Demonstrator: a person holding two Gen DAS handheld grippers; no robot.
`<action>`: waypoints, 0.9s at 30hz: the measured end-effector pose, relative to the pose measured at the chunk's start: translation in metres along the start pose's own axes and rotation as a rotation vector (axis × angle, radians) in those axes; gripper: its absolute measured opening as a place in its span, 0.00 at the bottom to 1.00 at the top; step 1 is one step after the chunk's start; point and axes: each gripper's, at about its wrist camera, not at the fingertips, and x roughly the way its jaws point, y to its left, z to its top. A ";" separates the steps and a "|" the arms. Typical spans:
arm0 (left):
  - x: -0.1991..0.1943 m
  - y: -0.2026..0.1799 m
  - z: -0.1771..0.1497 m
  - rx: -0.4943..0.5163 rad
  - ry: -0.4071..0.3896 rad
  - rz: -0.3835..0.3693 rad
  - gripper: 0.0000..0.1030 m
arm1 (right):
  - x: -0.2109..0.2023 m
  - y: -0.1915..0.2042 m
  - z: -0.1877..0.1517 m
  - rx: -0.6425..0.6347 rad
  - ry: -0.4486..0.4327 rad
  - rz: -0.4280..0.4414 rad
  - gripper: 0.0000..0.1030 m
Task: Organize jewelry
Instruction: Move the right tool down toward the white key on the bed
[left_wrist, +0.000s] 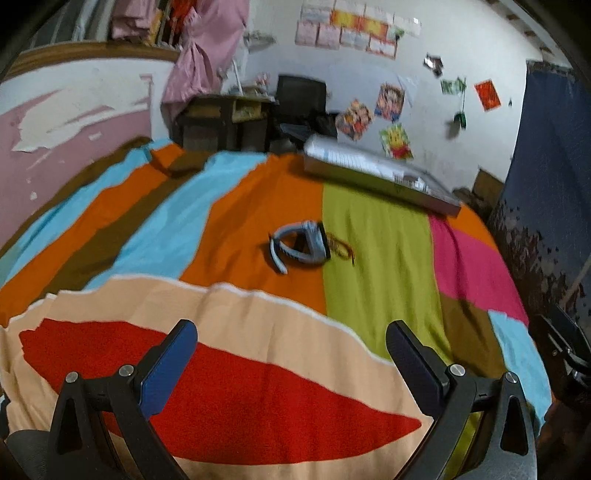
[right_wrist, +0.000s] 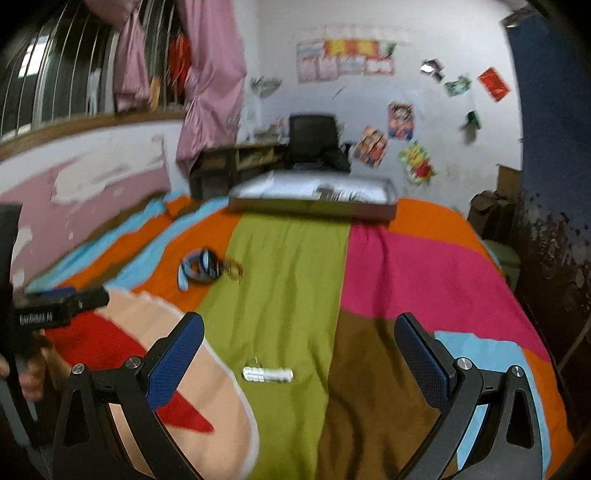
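A grey-blue pouch with a strap (left_wrist: 301, 245) lies on the striped bedspread, far ahead of my open left gripper (left_wrist: 291, 338). A brownish beaded bracelet (left_wrist: 341, 248) rests against the pouch's right side. In the right wrist view the same pouch (right_wrist: 199, 271) and bracelet (right_wrist: 232, 269) lie ahead to the left. A small silver jewelry piece (right_wrist: 267, 373) lies on the green stripe, just ahead of my open right gripper (right_wrist: 299, 332). Neither gripper holds anything. The left gripper body (right_wrist: 55, 306) shows at the left edge, held by a hand (right_wrist: 31, 376).
A long flat grey box (left_wrist: 376, 173) lies across the far end of the bed (right_wrist: 314, 192). Beyond it stand a wooden desk (left_wrist: 225, 110) and a black chair (right_wrist: 314, 138). A blue wall panel (left_wrist: 550, 155) borders the bed on the right.
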 end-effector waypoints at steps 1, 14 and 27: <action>0.007 0.000 -0.001 0.002 0.026 -0.001 1.00 | 0.006 -0.001 -0.003 -0.017 0.029 0.006 0.98; 0.056 -0.017 -0.001 0.058 0.166 -0.038 1.00 | 0.056 -0.010 -0.029 0.009 0.207 0.077 0.98; 0.093 -0.022 -0.009 0.067 0.287 -0.077 1.00 | 0.098 -0.003 -0.048 0.036 0.326 0.156 0.96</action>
